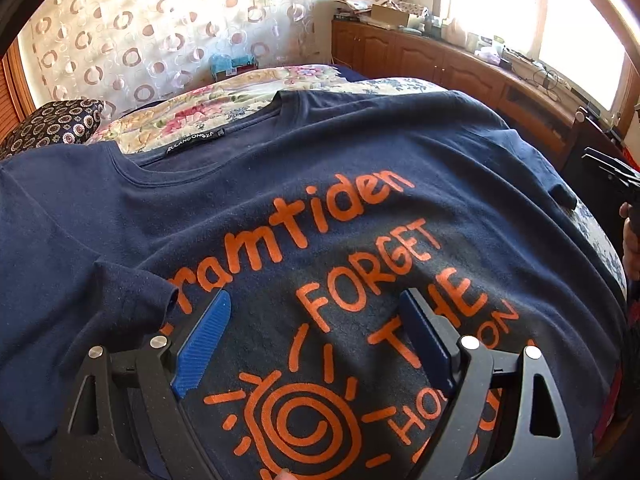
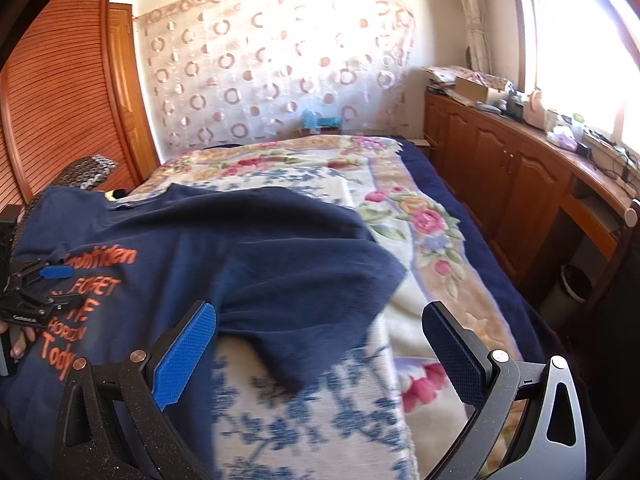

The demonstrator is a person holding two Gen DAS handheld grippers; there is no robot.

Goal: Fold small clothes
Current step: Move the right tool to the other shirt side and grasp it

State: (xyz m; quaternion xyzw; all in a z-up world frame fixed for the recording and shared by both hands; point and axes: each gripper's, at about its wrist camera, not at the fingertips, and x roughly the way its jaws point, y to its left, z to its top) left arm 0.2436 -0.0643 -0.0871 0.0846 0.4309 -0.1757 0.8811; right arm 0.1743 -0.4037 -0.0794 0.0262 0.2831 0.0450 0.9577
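A navy T-shirt with orange print lies front up on the bed, collar away from me. Its left sleeve is folded in over the chest. My left gripper is open and empty, hovering above the printed chest. My right gripper is open and empty above the shirt's right sleeve, which lies spread on the blanket. The shirt also shows in the right wrist view, with the left gripper at the far left. The right gripper shows at the right edge of the left wrist view.
A floral blanket covers the bed, with a blue-patterned cloth over it. A patterned pillow lies at the head. Wooden cabinets with clutter on top run along the right. A bin stands beside the bed.
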